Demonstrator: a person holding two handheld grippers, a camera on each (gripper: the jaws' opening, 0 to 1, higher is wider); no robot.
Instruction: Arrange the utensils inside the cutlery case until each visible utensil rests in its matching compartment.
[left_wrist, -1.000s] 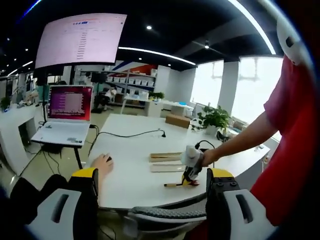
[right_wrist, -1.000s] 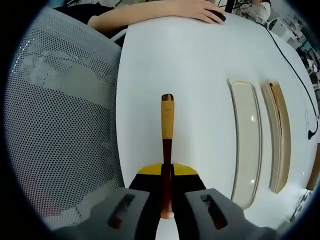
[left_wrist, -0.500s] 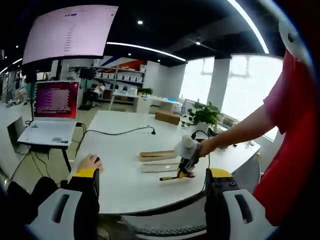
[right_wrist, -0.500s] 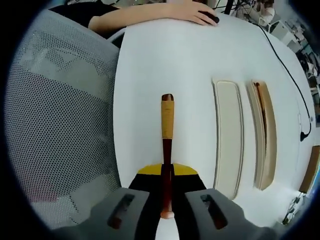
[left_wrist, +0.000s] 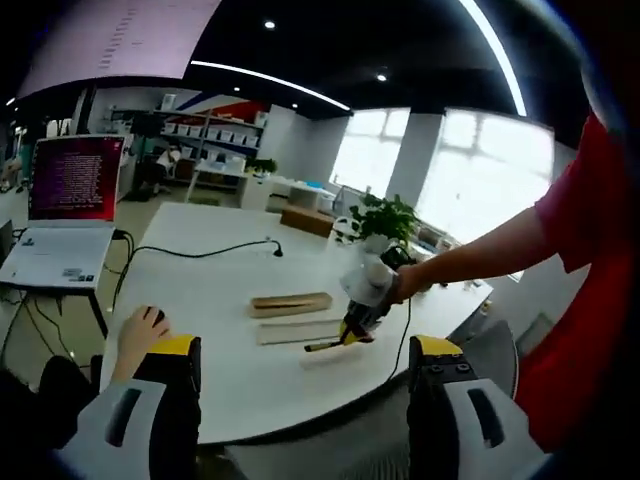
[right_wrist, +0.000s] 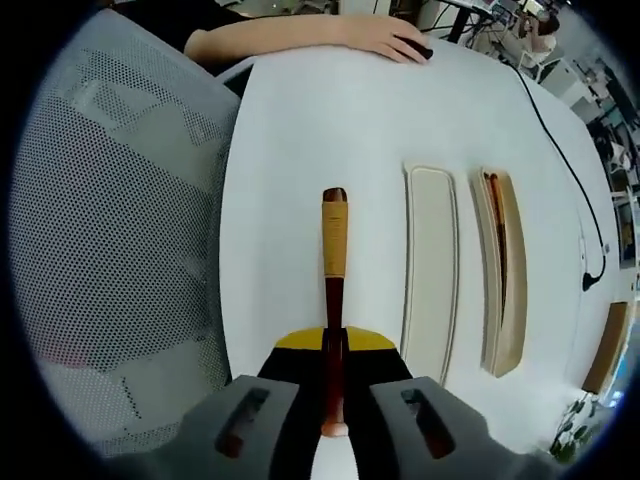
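Observation:
My right gripper (right_wrist: 334, 392) is shut on a slim utensil (right_wrist: 334, 250) with a dark red shaft and a yellow-wrapped end, held above the white table (right_wrist: 300, 130). To its right lie a cream tray-like case part (right_wrist: 430, 270) and a wooden case part (right_wrist: 505, 270) with a dark utensil (right_wrist: 496, 235) inside. In the left gripper view a person's hand holds the right gripper (left_wrist: 356, 322) with the utensil (left_wrist: 324, 345) just beside the two case parts (left_wrist: 290, 302). My left gripper (left_wrist: 305, 350) hangs open and bare, well short of the table.
A grey mesh chair (right_wrist: 110, 230) stands against the table's near edge. Another person's hand (right_wrist: 385, 35) rests on a mouse at the far end. A black cable (right_wrist: 560, 150) crosses the table. A laptop (left_wrist: 65, 195) and a potted plant (left_wrist: 378, 215) stand beyond.
Both views have shifted with the hands. In the right gripper view the two case parts now sit nearer the held utensil. The grip on the utensil is unchanged.

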